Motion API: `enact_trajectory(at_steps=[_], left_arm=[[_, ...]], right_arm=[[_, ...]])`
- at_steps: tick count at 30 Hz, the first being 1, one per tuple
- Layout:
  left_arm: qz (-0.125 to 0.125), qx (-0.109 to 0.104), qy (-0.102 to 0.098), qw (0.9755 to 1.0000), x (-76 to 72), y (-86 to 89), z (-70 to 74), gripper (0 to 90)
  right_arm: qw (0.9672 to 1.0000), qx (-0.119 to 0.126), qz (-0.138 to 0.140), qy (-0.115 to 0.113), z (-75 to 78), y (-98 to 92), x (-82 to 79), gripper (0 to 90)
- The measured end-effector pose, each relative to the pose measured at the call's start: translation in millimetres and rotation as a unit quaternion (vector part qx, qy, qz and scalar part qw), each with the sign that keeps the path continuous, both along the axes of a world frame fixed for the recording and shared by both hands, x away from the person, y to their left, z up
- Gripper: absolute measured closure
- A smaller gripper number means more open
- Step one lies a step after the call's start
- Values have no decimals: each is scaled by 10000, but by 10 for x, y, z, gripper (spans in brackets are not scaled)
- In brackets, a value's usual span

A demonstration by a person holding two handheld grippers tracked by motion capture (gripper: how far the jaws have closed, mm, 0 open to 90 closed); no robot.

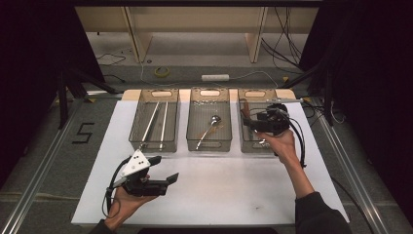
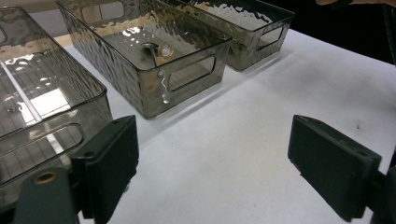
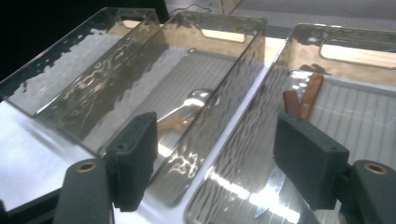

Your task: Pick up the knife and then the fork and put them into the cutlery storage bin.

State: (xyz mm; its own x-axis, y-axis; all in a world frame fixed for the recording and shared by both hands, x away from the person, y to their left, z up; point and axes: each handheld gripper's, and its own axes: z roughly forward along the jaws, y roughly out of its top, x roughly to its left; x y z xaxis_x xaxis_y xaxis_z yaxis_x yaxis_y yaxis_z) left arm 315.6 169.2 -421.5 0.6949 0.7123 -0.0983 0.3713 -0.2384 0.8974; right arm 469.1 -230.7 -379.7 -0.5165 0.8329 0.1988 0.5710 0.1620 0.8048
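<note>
1. While the left gripper [image 1: 168, 179] rests low on the white table [image 1: 219, 195] with its jaws wide and empty, well short of the trays, it is the farther one.
2. Chopsticks [image 1: 157, 122] lie in the left tray [image 1: 155, 126]; a spoon [image 1: 209, 127] lies in the middle tray [image 1: 209, 125].
3. Over the right tray [image 1: 243, 141], the right gripper [image 1: 251, 124] has its jaws spread wide, holding nothing.
4. Below them lie wooden-handled knives [image 3: 303, 100], long axis running away along the tray.

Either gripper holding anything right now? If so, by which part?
Nothing held. The left gripper is open over bare table. The right gripper is open above the right bin, where the knife lies untouched.
</note>
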Motion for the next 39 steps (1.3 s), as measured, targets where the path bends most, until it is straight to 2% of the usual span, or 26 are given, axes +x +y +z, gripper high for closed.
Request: enact_trajectory(at_steps=[13, 18, 20, 22, 24, 30, 35, 39], left_arm=[[7, -40, 17, 10000, 1, 0, 1, 158], [34, -54, 51, 10000, 11, 7, -1, 158], [56, -92, 62, 9999, 14, 12, 3, 158], [65, -84, 67, 9999, 14, 18, 0, 158], [78, -89, 67, 9999, 19, 17, 1, 158], [63, -142, 92, 9998, 27, 11, 3, 158], [34, -201, 125, 9997, 30, 30, 6, 158], [15, -230, 133, 9996, 27, 34, 8, 158]], right_arm=[[9990, 234, 201, -324, -29, 11, -339, 311], [9976, 428, 280, -476, -79, 1, -489, 311], [9971, 392, 390, -517, -96, 7, -578, 302], [9956, 538, 500, -578, -122, 9, -693, 302], [9946, 514, 639, -631, -155, 29, -806, 299], [9902, 646, 935, -814, -232, 65, -1152, 287], [9878, 751, 987, -945, -279, 45, -1393, 286], [9884, 721, 959, -931, -345, 1, -1509, 283]])
